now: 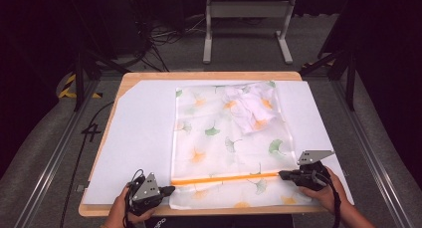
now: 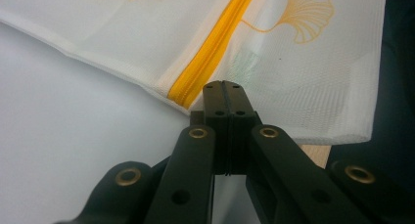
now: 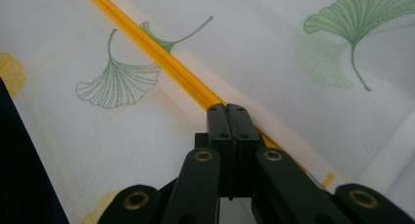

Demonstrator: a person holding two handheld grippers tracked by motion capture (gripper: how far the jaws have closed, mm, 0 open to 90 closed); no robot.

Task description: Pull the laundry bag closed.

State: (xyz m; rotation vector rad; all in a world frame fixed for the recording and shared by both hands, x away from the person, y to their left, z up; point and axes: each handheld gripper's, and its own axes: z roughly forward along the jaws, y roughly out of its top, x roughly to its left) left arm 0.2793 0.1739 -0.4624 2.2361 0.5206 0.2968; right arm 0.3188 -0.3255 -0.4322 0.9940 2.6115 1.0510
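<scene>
A white mesh bag (image 1: 219,138) printed with ginkgo leaves lies flat on the table, with an orange zipper (image 1: 224,178) across its near end. A crumpled white garment (image 1: 251,106) sits inside at its far right corner. My left gripper (image 1: 171,189) is shut, its tips at the bag's left edge by the zipper's end (image 2: 195,77). My right gripper (image 1: 281,175) is shut too, its tips right over the zipper (image 3: 161,55) near its right end. Whether either pinches fabric or the zipper pull is hidden under the jaws.
A white paper sheet (image 1: 139,133) covers the wooden table (image 1: 209,75). The bag's near edge reaches the table's front edge (image 2: 313,153). Beyond the table stand a grey metal frame (image 1: 246,9) and cables on the floor.
</scene>
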